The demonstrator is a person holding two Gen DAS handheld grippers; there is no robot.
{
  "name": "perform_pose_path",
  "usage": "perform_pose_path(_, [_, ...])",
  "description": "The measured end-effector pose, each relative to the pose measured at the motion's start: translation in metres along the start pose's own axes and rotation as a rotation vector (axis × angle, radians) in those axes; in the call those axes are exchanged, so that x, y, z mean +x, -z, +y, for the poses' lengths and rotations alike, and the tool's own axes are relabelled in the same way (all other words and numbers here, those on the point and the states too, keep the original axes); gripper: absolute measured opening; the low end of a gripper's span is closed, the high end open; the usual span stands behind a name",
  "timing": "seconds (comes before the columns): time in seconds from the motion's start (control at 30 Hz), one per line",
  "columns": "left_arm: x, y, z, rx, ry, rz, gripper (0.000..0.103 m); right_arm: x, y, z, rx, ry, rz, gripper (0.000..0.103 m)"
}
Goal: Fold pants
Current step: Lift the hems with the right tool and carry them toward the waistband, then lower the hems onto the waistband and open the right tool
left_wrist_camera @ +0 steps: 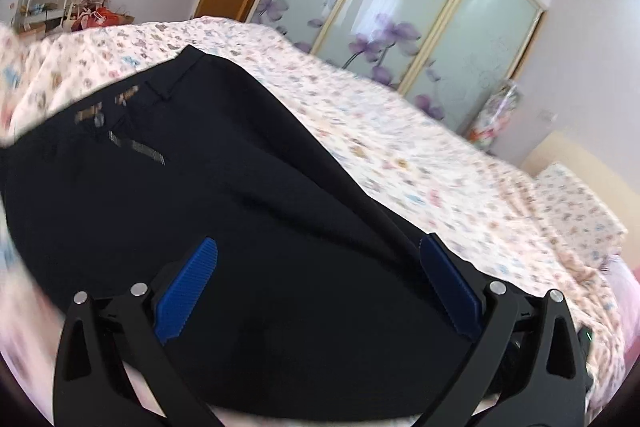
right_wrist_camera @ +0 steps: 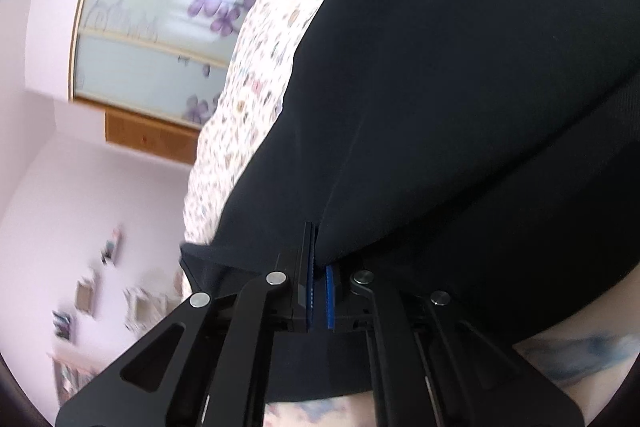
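1. Right gripper (right_wrist_camera: 318, 267) pads pinched tight on a pants (right_wrist_camera: 460, 107) fold; keep that clamp firm.
2. Left gripper (left_wrist_camera: 316, 279) fingers spread wide over the dark cloth, gripping nothing; close on an edge before lifting.
3. Pants spread ahead on the floral bed (left_wrist_camera: 400, 155).

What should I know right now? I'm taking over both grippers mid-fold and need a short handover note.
Left gripper: open, jaws wide, above the pants, holding nothing.
Right gripper: shut on the pants, pinching a fold of the dark fabric near one edge.
Pants: spread across the flowered bedsheet, waistband at the far end in the left view.
Done: the right side has its grip.
Left: probably grip with the left too, then carry the fabric over to make the fold. No finished fold shows yet.
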State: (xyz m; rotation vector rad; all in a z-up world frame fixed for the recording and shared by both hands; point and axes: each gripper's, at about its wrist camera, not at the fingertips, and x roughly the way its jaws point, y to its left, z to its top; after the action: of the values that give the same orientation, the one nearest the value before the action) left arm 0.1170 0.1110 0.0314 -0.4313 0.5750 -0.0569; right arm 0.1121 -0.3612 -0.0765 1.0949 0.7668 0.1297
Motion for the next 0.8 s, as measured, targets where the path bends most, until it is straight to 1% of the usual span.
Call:
perform_pose_path(0.07, [0.023, -0.032, 0.006, -0.006, -0.045, 0.034, 0.101, 0.001, 0.0, -0.004, 0.001, -0.011, 0.016, 0.004])
perform_pose_path(0.1, [0.042, -0.053, 0.009, -0.019, -0.064, 0.068, 0.101, 0.0, 0.0, -0.004, 0.004, -0.013, 0.024, 0.004])
perform_pose_path(0.13, [0.057, -0.067, 0.011, -0.033, -0.068, 0.1, 0.101, -0.001, 0.0, -0.005, 0.006, -0.013, 0.031, 0.004])
perform_pose_path(0.17, [0.082, -0.085, 0.015, -0.07, -0.062, 0.158, 0.101, -0.001, 0.0, -0.005, 0.005, -0.012, 0.037, 0.004])
perform_pose_path(0.2, [0.097, -0.095, 0.02, -0.103, -0.059, 0.199, 0.101, -0.001, -0.001, -0.006, 0.006, -0.011, 0.045, 0.004])
perform_pose_path(0.23, [0.117, -0.104, 0.026, -0.147, -0.072, 0.243, 0.101, 0.001, -0.003, -0.007, 0.01, -0.012, 0.05, 0.004])
perform_pose_path(0.3, [0.156, -0.119, 0.037, -0.225, -0.132, 0.316, 0.101, 0.002, -0.004, -0.007, 0.013, -0.016, 0.059, 0.004])
perform_pose_path(0.37, [0.184, -0.126, 0.046, -0.272, -0.203, 0.335, 0.1, 0.008, -0.002, -0.004, 0.003, -0.011, 0.065, 0.004])
perform_pose_path(0.43, [0.207, -0.131, 0.054, -0.306, -0.263, 0.337, 0.097, 0.014, -0.003, 0.002, -0.008, -0.008, 0.07, 0.004])
perform_pose_path(0.53, [0.231, -0.137, 0.062, -0.336, -0.316, 0.328, 0.084, 0.024, -0.003, 0.004, -0.017, -0.009, 0.085, 0.004])
perform_pose_path(0.57, [0.235, -0.138, 0.066, -0.349, -0.324, 0.322, 0.075, 0.024, -0.004, 0.003, -0.014, -0.012, 0.09, 0.004])
perform_pose_path(0.6, [0.239, -0.138, 0.071, -0.363, -0.322, 0.312, 0.059, 0.028, -0.004, 0.003, -0.01, -0.015, 0.097, 0.004])
perform_pose_path(0.63, [0.24, -0.137, 0.074, -0.371, -0.317, 0.304, 0.046, 0.029, -0.005, 0.003, -0.011, -0.016, 0.102, 0.004])
perform_pose_path(0.67, [0.241, -0.136, 0.075, -0.374, -0.296, 0.301, 0.015, 0.03, -0.006, 0.002, -0.011, -0.018, 0.103, 0.004])
perform_pose_path(0.7, [0.238, -0.134, 0.077, -0.38, -0.258, 0.294, 0.007, 0.043, -0.008, 0.008, -0.014, -0.017, 0.103, 0.004])
perform_pose_path(0.8, [0.215, -0.132, 0.08, -0.393, -0.264, 0.245, 0.007, 0.044, -0.009, 0.009, -0.017, -0.019, 0.099, 0.004])
